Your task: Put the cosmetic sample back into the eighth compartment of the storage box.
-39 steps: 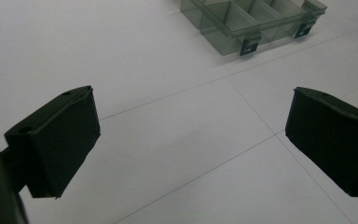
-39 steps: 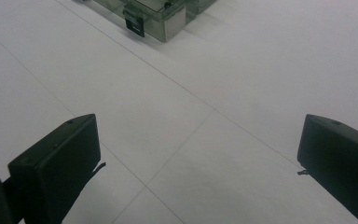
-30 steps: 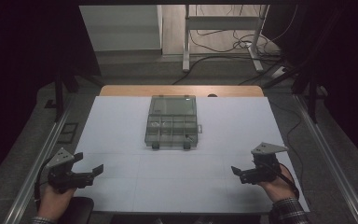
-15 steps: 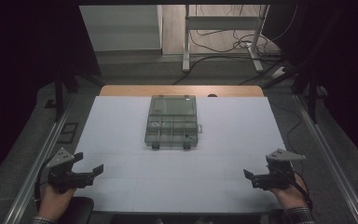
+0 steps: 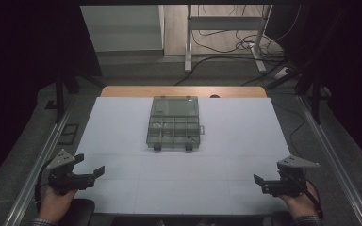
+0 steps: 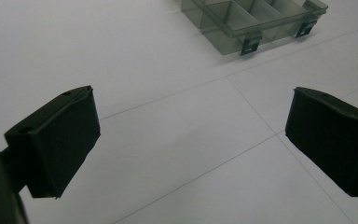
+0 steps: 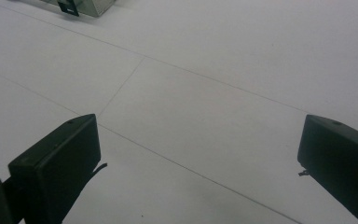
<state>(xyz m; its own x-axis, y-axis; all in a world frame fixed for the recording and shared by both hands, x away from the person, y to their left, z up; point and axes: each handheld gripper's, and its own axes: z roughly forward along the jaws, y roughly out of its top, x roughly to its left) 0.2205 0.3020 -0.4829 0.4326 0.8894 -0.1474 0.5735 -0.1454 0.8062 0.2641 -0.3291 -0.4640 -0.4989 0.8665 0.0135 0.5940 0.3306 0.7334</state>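
Observation:
A clear plastic compartment box [image 5: 174,123] lies flat on the white table [image 5: 226,141], at the middle toward the far side, its two latches facing me. My left gripper [image 5: 90,167] hovers near the front left corner, open, with nothing between its jaws. My right gripper [image 5: 259,181] is near the front right corner, also open and empty. In the left gripper view the box [image 6: 256,18] sits ahead and to the right of the spread jaws [image 6: 191,140]. In the right gripper view one corner of the box [image 7: 79,6] shows at the top left, beyond the spread jaws [image 7: 200,163].
Metal rails [image 5: 42,160] run along both sides of the table. Beyond the far edge are a table leg frame [image 5: 226,37] and cables [image 5: 221,44] on the floor. A wooden strip [image 5: 184,92] borders the table's far end.
My right gripper has drawn back toward me and to the right, nearer the front right corner. The left gripper has stayed in place. The box has not moved.

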